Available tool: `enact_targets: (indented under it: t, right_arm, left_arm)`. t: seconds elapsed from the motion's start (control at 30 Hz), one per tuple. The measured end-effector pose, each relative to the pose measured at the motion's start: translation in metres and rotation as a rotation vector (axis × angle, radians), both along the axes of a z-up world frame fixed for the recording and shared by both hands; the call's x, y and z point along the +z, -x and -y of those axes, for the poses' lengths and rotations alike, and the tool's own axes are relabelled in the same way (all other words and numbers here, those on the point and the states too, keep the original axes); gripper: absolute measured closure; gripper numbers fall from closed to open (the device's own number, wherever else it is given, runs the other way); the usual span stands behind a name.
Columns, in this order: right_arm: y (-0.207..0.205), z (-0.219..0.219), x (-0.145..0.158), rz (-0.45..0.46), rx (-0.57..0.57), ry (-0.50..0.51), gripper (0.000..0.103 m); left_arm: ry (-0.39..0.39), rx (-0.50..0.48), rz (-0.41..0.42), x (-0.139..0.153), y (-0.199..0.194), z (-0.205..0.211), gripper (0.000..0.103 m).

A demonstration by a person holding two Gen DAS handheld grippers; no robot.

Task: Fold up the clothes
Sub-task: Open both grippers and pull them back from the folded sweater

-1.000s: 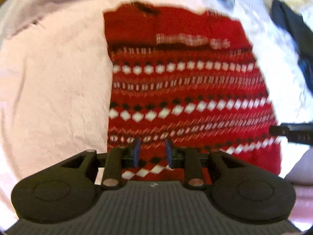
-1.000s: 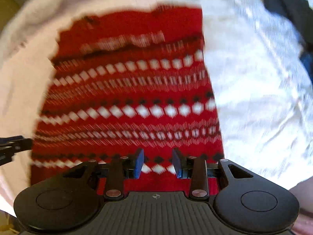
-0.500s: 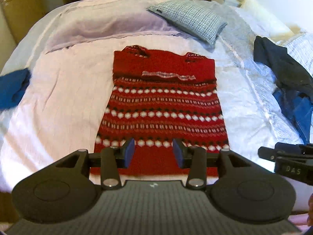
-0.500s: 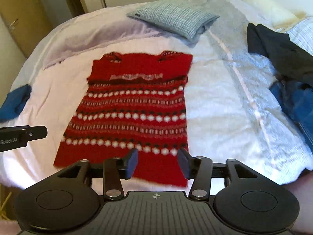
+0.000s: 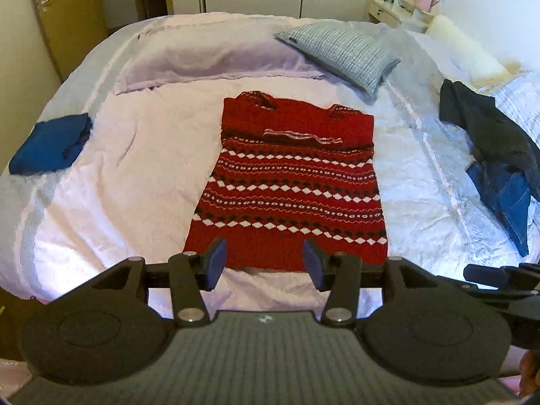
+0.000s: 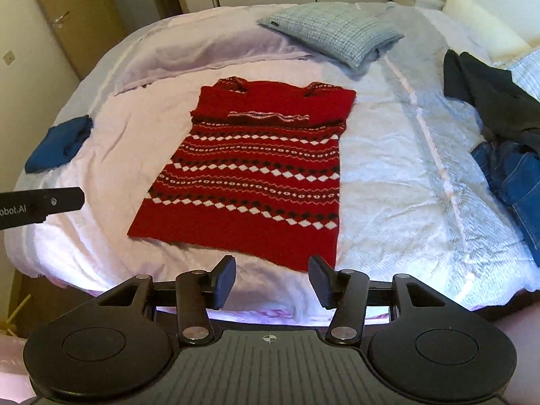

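Red patterned knit sweater point(image 5: 290, 185) lies flat on wrinkled bedspread point(image 5: 135, 175).

1. A wide bed point(image 5: 111, 182) carries everything, spread with a pale lilac-white cover that is lightly wrinkled.
2. A red patterned sweater point(image 5: 290, 189) lies flat in the middle, its hem toward the near edge and its top part folded down over the body.
3. A folded blue garment point(image 5: 50, 148) sits near the left edge, well apart from the sweater.
4. A grey checked pillow point(image 5: 341, 54) rests toward the far edge, right of centre, with a flat lilac pillow point(image 5: 202, 64) just beside it to the left.
5. Along the right edge lies a heap of dark clothing point(image 5: 486, 125), with blue jeans point(image 5: 509, 199) beside it.
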State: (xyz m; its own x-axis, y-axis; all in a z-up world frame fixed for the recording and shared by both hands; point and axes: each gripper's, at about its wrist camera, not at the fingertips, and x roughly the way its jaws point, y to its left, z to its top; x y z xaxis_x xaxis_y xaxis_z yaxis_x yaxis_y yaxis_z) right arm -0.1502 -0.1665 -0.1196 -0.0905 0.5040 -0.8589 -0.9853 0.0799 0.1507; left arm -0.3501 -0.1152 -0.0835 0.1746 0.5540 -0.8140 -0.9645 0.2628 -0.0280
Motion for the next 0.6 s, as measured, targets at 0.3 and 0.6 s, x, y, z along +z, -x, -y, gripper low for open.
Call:
enact_targets:
  t: [0.3,0.6]
  right_arm:
    - [0.004,-0.012,0.011,0.004,0.015,-0.015,0.051]
    - [-0.004,-0.013,0.008,0.011,0.030,-0.019,0.051]
  left_arm:
    - [-0.029,0.003,0.000,0.013,0.006,-0.009,0.054]
    - [-0.016,0.001,0.003,0.008,0.000,-0.009,0.054]
